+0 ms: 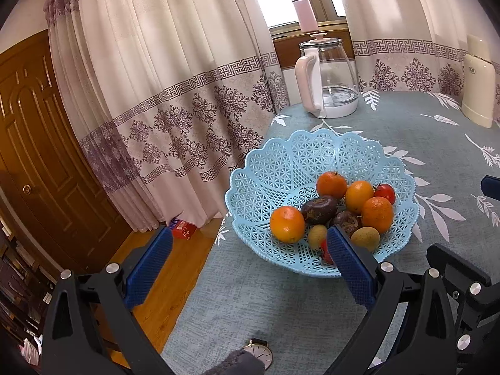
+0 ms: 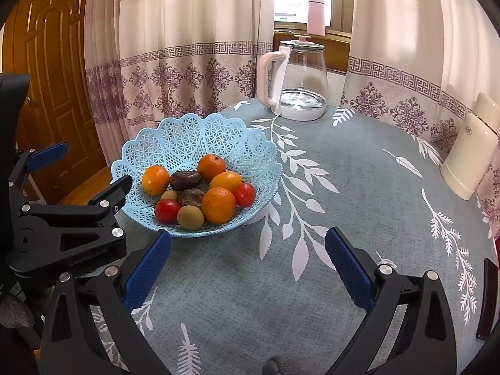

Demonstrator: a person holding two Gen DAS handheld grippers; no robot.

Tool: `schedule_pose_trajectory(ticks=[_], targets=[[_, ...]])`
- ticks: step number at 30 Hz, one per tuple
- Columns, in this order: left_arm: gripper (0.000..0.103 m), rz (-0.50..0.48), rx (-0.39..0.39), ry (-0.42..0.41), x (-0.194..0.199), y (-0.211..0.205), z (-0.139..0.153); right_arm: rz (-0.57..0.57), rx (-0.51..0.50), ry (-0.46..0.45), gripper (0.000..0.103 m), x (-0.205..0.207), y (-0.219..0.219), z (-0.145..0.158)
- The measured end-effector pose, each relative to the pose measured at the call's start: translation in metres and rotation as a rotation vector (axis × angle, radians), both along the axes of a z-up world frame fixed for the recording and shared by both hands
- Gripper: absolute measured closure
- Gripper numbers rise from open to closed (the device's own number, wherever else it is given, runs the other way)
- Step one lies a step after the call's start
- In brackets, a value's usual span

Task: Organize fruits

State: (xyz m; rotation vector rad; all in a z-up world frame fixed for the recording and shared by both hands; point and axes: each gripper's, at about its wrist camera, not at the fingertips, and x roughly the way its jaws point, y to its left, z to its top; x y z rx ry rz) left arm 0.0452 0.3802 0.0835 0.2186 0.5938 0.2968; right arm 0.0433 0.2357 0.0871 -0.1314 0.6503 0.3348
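Fruit sits in a pale blue plastic basket (image 2: 200, 137), openwork lattice, scalloped rim, left-centre of the right wrist frame. Contents: four smooth oranges (image 2: 218, 204), two glossy red tomatoes (image 2: 244, 194), two wrinkled dark brown fruits (image 2: 185, 180), two small dull green-brown round ones (image 2: 190, 217).

Left gripper (image 1: 250, 243): fingers spread wide, holding nothing. Its ribbed blue right finger (image 1: 350, 268) overlaps the basket's near rim at lower centre and hides part of one tomato; the left finger is out over the wood floor.

Right gripper (image 2: 248, 247): fingers wide apart, empty, over bare counter (image 2: 343, 193) just beside the basket's near edge.

Counter cloth is grey-blue weave with white leaf print. Glass kettle (image 2: 300, 84) with pink handle at upper centre, cream container (image 2: 468, 159) at right edge. Wristwatch (image 1: 257, 351) at the bottom of the left wrist frame. Patterned curtains behind.
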Motion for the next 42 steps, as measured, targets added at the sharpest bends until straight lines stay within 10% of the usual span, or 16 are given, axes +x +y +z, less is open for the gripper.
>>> schedule_pose_trajectory(ticks=[42], targets=[[0.003,-0.003,0.007,0.0,0.0005,-0.0001,0.0005,0.015,-0.001,0.012,0.005,-0.0008,0.0054,-0.0035]])
